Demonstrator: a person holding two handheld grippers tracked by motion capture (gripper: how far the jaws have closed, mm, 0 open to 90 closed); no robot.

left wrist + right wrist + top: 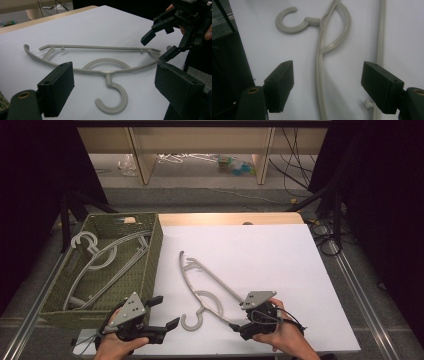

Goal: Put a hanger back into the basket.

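Grey hanger [207, 287] lies flat on the white sheet [280, 265], lower centre of the high view, hook end toward the bottom edge, nothing holding it.

View differences: your left gripper view shows the whole hanger [100, 67] side-on, with the hook [113, 98] curling between its two wide-spread jaws, and your right gripper [162, 45] at upper right, its tips poised at the hanger's shoulder end; contact there cannot be settled. Your right gripper view looks straight down on the hanger [322, 65], hook at upper left, one arm running down between the jaws, the crossbar along the right side. The high view alone takes in the basket.

Grippers: left gripper [167, 312], lower left of the high view, jaws spread wide, nothing between the pads. Right gripper [235, 325], lower centre-right, jaws parted over the hanger's arm, pads clear of it on both sides.

Count: one hanger on the sheet; at least three more hangers [100, 257] in the basket, exact number not readable. One green woven basket [155, 255], left of frame, touching the sheet's left edge. Two grippers.

Surroundings: cables [295, 165] and clutter on the floor, upper frame.
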